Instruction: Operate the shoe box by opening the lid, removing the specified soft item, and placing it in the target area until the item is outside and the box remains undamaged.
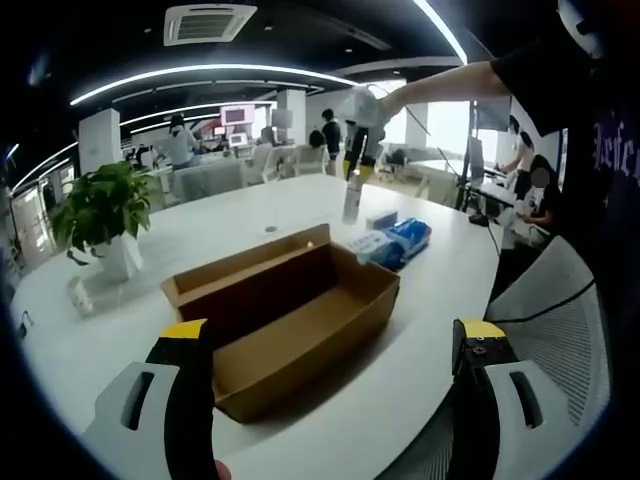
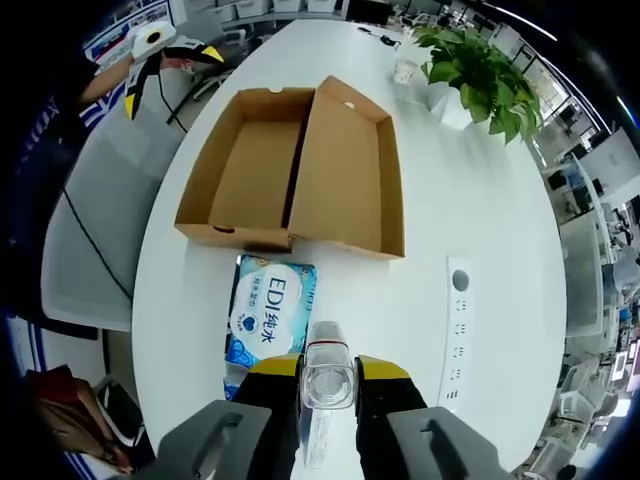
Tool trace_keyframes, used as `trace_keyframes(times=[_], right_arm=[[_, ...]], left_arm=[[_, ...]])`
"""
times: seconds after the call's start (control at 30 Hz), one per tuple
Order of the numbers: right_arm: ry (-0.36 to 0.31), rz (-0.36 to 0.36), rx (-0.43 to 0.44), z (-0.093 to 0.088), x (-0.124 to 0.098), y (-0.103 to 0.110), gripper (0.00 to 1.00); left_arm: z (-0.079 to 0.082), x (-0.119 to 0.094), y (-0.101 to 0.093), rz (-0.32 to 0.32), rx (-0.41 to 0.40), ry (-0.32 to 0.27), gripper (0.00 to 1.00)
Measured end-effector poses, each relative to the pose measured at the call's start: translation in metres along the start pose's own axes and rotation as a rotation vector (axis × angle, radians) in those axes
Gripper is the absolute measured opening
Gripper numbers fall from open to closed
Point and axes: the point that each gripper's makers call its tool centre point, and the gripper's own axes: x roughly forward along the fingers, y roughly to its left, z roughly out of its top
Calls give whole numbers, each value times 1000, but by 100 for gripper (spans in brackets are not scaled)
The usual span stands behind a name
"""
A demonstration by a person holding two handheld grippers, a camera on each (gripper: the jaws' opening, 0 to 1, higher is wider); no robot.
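An open brown cardboard shoe box [image 1: 300,310] lies on the white table [image 1: 230,225], its lid folded back, and nothing shows inside either half. From above, the box [image 2: 250,175] sits just beyond a blue-and-white soft pack [image 2: 270,312] that lies flat on the table. The same pack [image 1: 400,240] is behind the box in the left gripper view. My right gripper [image 2: 325,368] is shut on a clear plastic bottle [image 2: 326,380], held high over the table. That gripper [image 1: 356,160] and its bottle [image 1: 352,205] hang beyond the box. My left gripper [image 1: 332,335] is open before the box's near corner.
A potted plant [image 1: 100,210] [image 2: 480,75] and a white cup [image 2: 405,70] stand at one side of the table. A socket strip [image 2: 458,330] is set into the tabletop. A white mesh chair [image 1: 560,290] [image 2: 100,230] sits at the table's edge. People work at distant desks.
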Motion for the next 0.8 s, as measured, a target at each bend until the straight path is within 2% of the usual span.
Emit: trace_keyframes(times=[0.8], right_arm=[[35,2,44,-7,44,4,15]], left_arm=[[-10,-9,6,38,-28,6,99]])
